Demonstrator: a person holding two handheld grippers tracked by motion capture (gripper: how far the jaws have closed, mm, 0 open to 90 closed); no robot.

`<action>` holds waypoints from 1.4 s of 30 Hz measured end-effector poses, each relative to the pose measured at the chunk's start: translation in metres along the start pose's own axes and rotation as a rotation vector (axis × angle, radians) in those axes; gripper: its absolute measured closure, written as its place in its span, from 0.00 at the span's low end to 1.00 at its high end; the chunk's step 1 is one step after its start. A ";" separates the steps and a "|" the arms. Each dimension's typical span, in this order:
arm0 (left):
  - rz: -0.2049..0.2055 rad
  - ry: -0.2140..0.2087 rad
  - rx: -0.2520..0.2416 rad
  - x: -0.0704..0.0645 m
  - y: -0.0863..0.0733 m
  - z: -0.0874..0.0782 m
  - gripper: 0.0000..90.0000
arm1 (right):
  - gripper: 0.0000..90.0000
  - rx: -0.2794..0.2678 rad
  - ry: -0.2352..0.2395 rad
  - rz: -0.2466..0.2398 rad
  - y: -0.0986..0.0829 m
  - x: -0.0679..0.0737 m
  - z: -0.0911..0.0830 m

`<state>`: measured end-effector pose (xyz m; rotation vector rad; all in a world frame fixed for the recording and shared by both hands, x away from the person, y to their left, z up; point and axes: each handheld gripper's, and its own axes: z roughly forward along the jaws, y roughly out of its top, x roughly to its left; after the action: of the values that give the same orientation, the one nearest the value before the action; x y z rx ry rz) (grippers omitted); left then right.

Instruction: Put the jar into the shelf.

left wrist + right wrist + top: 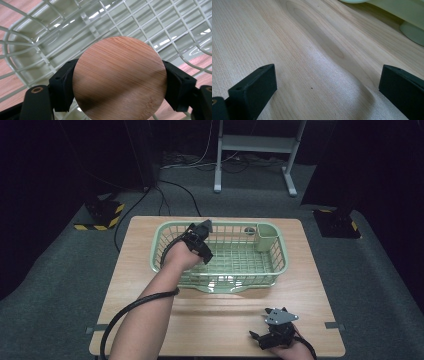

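Sitting clamped between the jaws: wooden disc (119, 78).

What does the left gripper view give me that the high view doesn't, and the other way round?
Left gripper view alone: a round wooden disc clamped between the left gripper's jaws, held over the basket's grid floor. High view alone: the right gripper resting open on the table near its front edge, apart from the basket, and a green cup compartment in the basket's far right corner. Both: the green wire basket and the left gripper inside it.
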<state>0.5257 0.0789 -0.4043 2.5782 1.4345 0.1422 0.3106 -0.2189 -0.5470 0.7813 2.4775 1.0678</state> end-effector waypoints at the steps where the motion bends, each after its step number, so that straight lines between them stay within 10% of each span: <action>1: -0.001 -0.003 0.002 0.000 0.000 0.000 0.27 | 0.01 0.001 0.001 0.000 0.000 0.000 0.000; 23: 0.053 0.024 0.024 -0.005 -0.001 0.002 0.26 | 0.01 0.000 0.000 0.000 0.000 0.000 0.000; 28: 0.065 0.023 0.034 -0.006 -0.002 0.004 0.13 | 0.01 -0.001 0.001 0.000 0.000 0.000 0.000; 42: 0.037 0.009 0.001 0.001 -0.008 -0.025 0.02 | 0.01 -0.002 0.002 -0.002 0.000 0.000 0.000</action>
<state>0.5156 0.0870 -0.3812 2.6093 1.3907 0.1583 0.3105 -0.2191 -0.5469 0.7780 2.4779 1.0704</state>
